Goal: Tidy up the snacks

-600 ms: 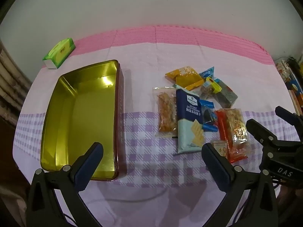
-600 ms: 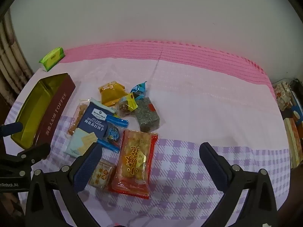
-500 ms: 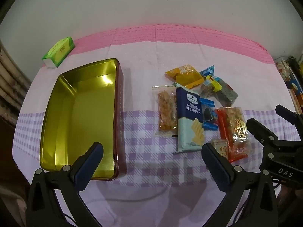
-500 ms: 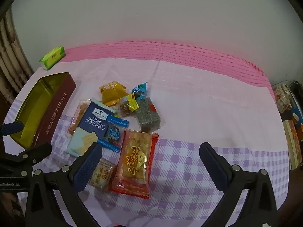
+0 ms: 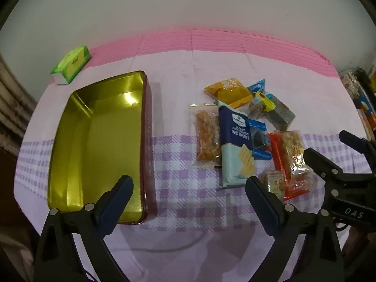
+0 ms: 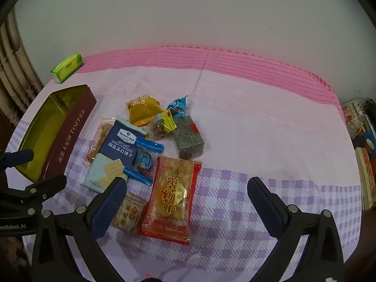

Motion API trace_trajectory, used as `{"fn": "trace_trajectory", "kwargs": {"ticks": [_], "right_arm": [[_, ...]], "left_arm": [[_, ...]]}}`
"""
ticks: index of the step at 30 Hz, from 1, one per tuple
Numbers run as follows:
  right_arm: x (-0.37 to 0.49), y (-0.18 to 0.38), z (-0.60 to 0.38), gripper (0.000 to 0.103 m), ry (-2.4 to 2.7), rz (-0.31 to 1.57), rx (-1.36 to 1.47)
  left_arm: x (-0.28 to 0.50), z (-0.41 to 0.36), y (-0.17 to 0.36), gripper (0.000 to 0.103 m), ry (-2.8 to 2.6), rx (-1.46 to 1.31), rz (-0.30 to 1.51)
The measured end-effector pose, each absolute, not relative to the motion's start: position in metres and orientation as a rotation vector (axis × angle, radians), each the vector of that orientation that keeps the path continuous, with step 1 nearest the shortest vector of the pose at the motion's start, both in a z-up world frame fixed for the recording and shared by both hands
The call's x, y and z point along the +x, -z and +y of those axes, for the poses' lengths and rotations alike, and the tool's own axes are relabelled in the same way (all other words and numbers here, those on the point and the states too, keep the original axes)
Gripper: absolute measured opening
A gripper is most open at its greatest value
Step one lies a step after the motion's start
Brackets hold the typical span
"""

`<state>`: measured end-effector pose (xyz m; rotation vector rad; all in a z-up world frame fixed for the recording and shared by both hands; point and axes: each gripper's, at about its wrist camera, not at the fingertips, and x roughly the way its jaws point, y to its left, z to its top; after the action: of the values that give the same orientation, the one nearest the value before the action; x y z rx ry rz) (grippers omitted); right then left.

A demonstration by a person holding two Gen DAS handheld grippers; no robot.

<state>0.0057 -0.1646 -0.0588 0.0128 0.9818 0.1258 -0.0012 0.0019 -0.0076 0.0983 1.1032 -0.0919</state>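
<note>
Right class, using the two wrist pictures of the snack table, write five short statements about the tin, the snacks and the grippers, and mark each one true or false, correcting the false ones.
1. The toffee tin holds several snacks. False: it is empty, showing only its gold lining.
2. Both the left gripper and the right gripper are open and hold nothing. True.
3. The navy cracker packet lies in the snack pile beside the tin. True.
4. The green tissue pack sits inside the tin. False: it lies on the cloth beyond the tin.
5. The red-edged packet stands upright. False: it lies flat.
</note>
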Motion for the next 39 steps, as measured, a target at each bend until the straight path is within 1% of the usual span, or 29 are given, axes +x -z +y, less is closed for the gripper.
{"fn": "trace_trajectory", "kwargs": {"ticks": [15, 39], "right_arm": [[0.006, 0.066, -0.169, 0.102, -0.112, 0.998, 0.017], [0.007, 0.072, -0.17, 0.094, -0.109, 1.025, 0.039]], "left_arm": [[-0.003, 0.003, 0.008, 0.096, 0.081, 0.112, 1.105], [0.002, 0.011, 0.011, 0.096, 0.027, 0.129, 1.119]]}}
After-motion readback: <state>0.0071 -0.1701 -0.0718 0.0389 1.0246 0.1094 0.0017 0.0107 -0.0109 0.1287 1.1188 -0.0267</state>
